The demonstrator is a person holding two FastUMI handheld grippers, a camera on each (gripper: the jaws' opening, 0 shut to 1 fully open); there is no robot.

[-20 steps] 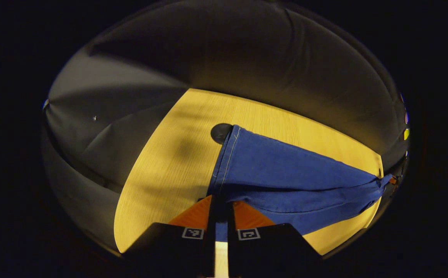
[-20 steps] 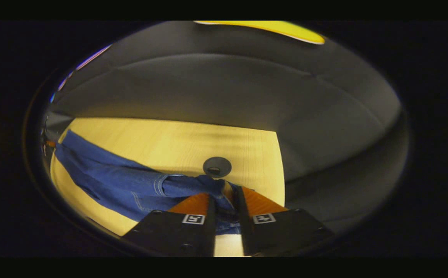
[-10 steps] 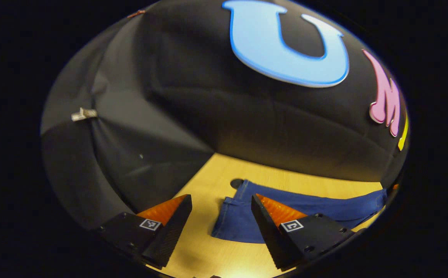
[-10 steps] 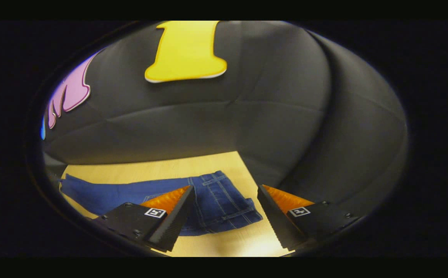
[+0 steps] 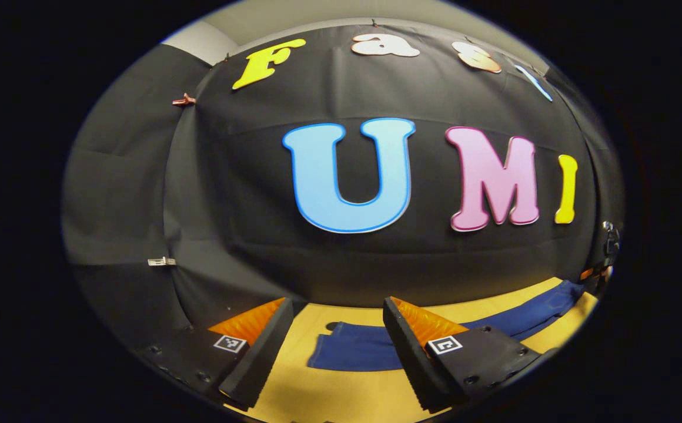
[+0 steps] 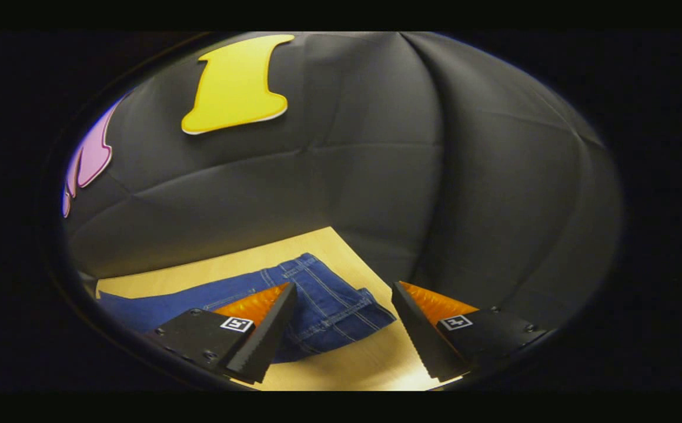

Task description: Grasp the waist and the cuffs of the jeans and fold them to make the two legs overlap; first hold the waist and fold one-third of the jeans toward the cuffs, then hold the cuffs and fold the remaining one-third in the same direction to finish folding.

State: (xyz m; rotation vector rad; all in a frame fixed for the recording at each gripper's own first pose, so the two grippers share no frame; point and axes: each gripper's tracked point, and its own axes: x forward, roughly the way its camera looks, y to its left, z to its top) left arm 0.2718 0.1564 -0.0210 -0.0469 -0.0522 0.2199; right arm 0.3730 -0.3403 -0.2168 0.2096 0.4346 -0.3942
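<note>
Black cloth walls close in the booth on all sides, and a pale wooden table (image 5: 341, 393) lies under both tongs.

Left gripper (image 5: 335, 346): its two fingers stand wide apart with nothing between them, raised above the table. Past the gap lies the cuff end of the jeans (image 5: 353, 351), flat on the wood, its near edge clear of the fingertips. A small dark round spot on the table peeks out just behind the cuff corner. At the far right rim of this view a bit of the other tool shows, too small to read.

Right gripper (image 6: 344, 329): again two fingers spread wide, holding nothing, above the table. Between and beyond them lies the waist end of the jeans (image 6: 329, 305), with its stitched seams and waistband showing; the band is a little rumpled at its right corner.

One pair of jeans in all, stretched long across the table, the legs laid one over the other as far as can be told. Bare wood runs along the near side of the cloth in both views, and a strip of it behind. The table's right edge sits just beyond the waist.
</note>
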